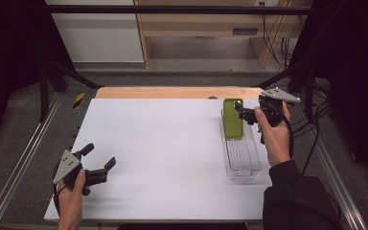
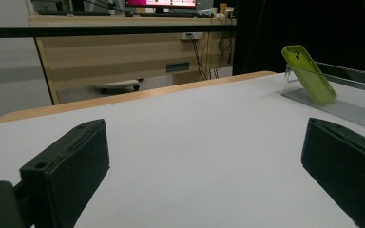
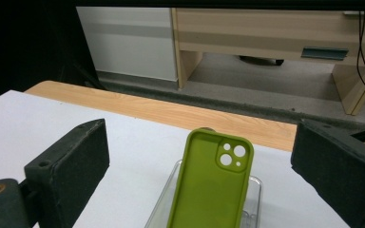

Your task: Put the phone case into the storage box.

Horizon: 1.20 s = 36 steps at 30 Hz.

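Observation:
A green phone case (image 1: 233,119) leans upright at the far end of a clear plastic tray (image 1: 243,163) on the right side of the white table (image 1: 163,143). My right gripper (image 1: 245,115) hovers just right of the case, open, with nothing between its jaws. From the right gripper view, the green phone case (image 3: 211,190) stands ahead of the open right gripper (image 3: 199,142), its hollow side and camera cut-out facing me. My left gripper (image 1: 99,156) is low at the table's front left, open and empty. The left gripper view shows the open left gripper (image 2: 209,142), with the green phone case (image 2: 310,75) and clear plastic tray (image 2: 347,110) far off.
A wooden strip (image 1: 177,92) runs along the table's far edge. Metal rails (image 1: 24,153) flank the table and black frame posts (image 1: 44,81) stand at the back corners. Cables (image 1: 316,120) trail at the right. A wooden desk (image 1: 206,24) stands beyond.

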Motion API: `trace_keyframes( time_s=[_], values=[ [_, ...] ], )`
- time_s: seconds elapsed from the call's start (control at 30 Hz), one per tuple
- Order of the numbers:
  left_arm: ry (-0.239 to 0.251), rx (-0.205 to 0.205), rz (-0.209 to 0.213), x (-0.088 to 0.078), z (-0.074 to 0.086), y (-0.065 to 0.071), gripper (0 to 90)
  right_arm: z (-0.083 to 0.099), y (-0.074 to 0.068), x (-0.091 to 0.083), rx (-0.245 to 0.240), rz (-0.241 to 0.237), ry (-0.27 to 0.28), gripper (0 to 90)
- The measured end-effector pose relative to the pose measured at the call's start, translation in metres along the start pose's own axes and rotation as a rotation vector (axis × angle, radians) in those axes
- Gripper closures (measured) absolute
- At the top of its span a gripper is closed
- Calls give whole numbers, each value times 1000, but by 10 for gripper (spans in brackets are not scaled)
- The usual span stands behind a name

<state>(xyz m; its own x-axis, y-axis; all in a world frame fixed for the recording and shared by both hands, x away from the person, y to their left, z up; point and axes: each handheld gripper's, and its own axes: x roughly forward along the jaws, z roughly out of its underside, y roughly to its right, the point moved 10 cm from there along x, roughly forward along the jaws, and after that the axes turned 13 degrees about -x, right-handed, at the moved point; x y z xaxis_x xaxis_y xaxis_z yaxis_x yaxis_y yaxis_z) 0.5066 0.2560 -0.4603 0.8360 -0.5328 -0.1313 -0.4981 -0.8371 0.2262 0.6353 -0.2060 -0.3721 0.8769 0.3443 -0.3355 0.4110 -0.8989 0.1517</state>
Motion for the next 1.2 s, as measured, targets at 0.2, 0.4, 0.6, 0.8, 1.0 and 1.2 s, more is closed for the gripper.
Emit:
trace_keyframes(
  time_s=[0.2, 0.4, 0.6, 0.8, 1.0, 1.2],
  values=[
    [-7, 11, 0, 0, 1, 2, 16, 4, 5, -4, 20, 7, 4, 56],
    [-8, 8, -4, -2, 2, -1, 16, 6, 6, -11, 23, 3, 15, 55],
    [-5, 5, -3, -2, 1, -2, 16, 8, 4, -19, 22, -4, 28, 53],
    [-2, 0, 0, -3, 0, -1, 15, 9, 1, -26, 14, -10, 35, 51],
    [-5, 2, 0, -2, 1, 0, 16, 11, -5, -31, -16, -33, 54, 39],
    [-4, 1, -1, -3, 1, -1, 16, 15, -5, -38, -17, -31, 66, 39]
  ],
)
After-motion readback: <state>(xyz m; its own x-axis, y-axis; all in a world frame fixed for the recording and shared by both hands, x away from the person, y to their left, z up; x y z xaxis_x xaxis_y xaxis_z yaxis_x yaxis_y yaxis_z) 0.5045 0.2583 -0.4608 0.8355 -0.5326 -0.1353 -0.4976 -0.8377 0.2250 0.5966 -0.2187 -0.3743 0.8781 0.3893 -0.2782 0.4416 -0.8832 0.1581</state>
